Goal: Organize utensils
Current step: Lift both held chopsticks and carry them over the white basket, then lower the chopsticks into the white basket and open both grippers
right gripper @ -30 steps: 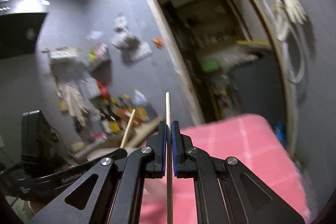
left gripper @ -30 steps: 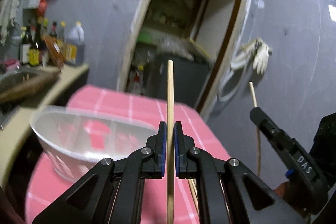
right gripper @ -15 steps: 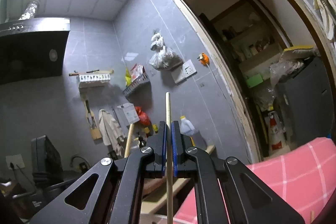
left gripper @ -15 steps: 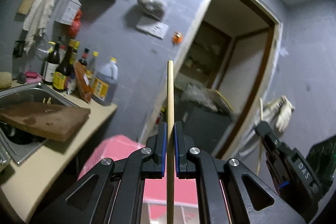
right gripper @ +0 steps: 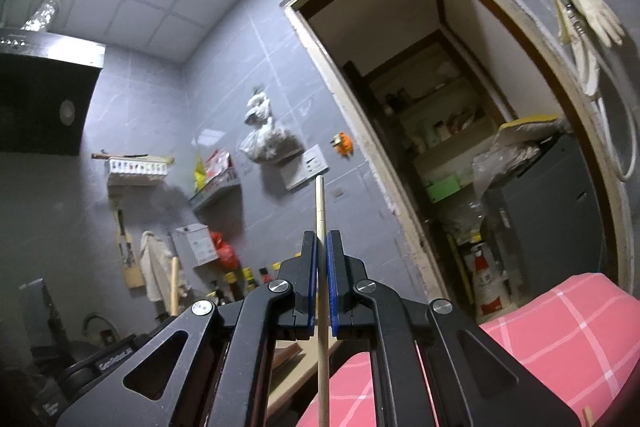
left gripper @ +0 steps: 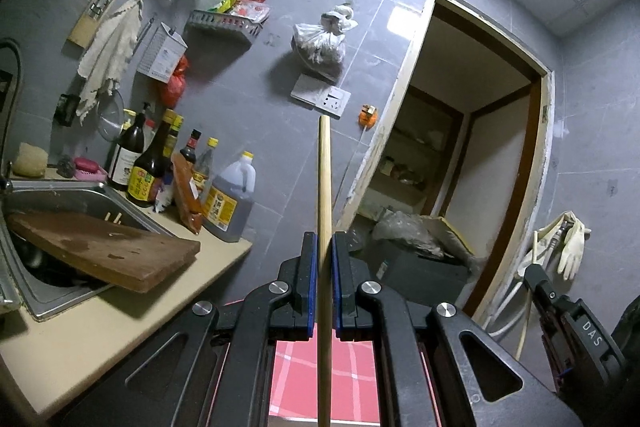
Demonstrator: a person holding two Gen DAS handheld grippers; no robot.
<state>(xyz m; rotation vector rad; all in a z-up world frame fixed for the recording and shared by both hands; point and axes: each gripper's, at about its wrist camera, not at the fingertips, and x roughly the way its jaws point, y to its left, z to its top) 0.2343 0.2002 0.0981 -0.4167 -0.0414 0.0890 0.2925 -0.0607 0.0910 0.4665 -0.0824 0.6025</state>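
My left gripper point(left gripper: 324, 247) is shut on a wooden chopstick point(left gripper: 324, 187) that stands upright between its blue pads, tip pointing at the wall. My right gripper point(right gripper: 322, 247) is shut on a second wooden chopstick point(right gripper: 321, 211), also upright. Both are held high and tilted upward above the pink checked table point(right gripper: 560, 331). The right gripper also shows at the lower right of the left wrist view point(left gripper: 572, 319). The left gripper body shows at the lower left of the right wrist view point(right gripper: 100, 363). The clear utensil tray is out of view.
A counter point(left gripper: 80, 339) at left holds a steel sink point(left gripper: 52, 199) with a wooden cutting board point(left gripper: 104, 247) over it and several sauce bottles point(left gripper: 148, 167). An open doorway point(left gripper: 452, 167) lies ahead. Gloves and a hose point(left gripper: 560, 247) hang on the right wall.
Both grippers have tilted upward, each keeping its chopstick. The clear tray and most of the pink table have dropped out of view; wall, ceiling and doorway now fill the frames.
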